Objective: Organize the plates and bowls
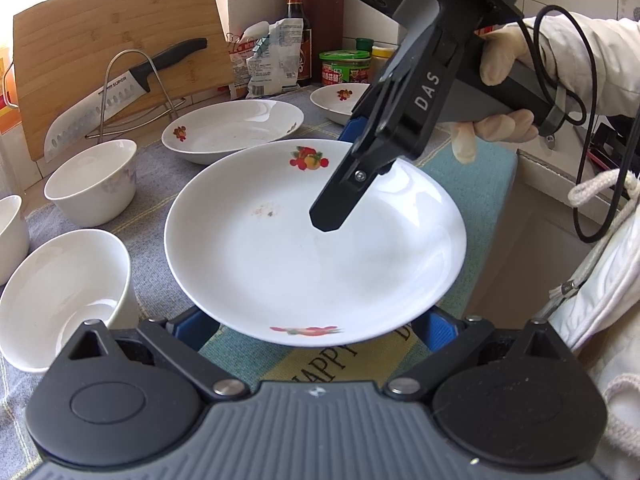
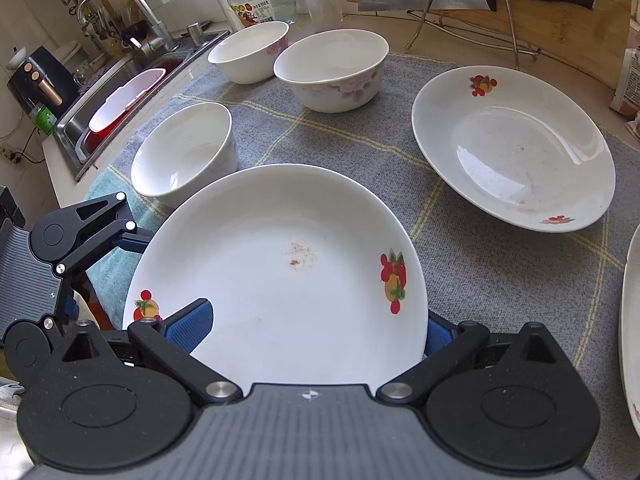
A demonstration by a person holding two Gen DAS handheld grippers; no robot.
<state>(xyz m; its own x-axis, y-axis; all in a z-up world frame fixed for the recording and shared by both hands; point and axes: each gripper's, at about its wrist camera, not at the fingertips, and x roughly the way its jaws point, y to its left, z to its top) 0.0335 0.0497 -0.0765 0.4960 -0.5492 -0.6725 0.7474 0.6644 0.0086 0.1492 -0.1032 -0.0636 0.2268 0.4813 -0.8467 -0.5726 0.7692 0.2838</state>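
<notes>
A white plate with fruit prints [image 1: 280, 264] [image 2: 288, 280] sits in the middle over the checked cloth [image 2: 480, 272]. My left gripper [image 1: 314, 330] is open, and both blue fingers run under the plate's near rim. My right gripper [image 2: 312, 330] is open too and straddles the plate's other rim, with one blue pad [image 2: 188, 324] over the plate and the other behind its edge. The left wrist view shows that gripper's black finger [image 1: 332, 208] lying over the plate. A second plate [image 2: 516, 148] and a third [image 1: 340, 98] lie on the cloth, beside three white bowls [image 2: 184, 152] [image 2: 332, 72] [image 2: 250, 50].
A cutting board [image 1: 120, 40] leans at the back with a knife [image 1: 120, 88] on a wire rack. Bottles, a jar [image 1: 344, 66] and food bags stand by the wall. A sink [image 2: 120, 92] with a tap lies beyond the bowls. A gloved hand [image 1: 504, 60] holds the right gripper.
</notes>
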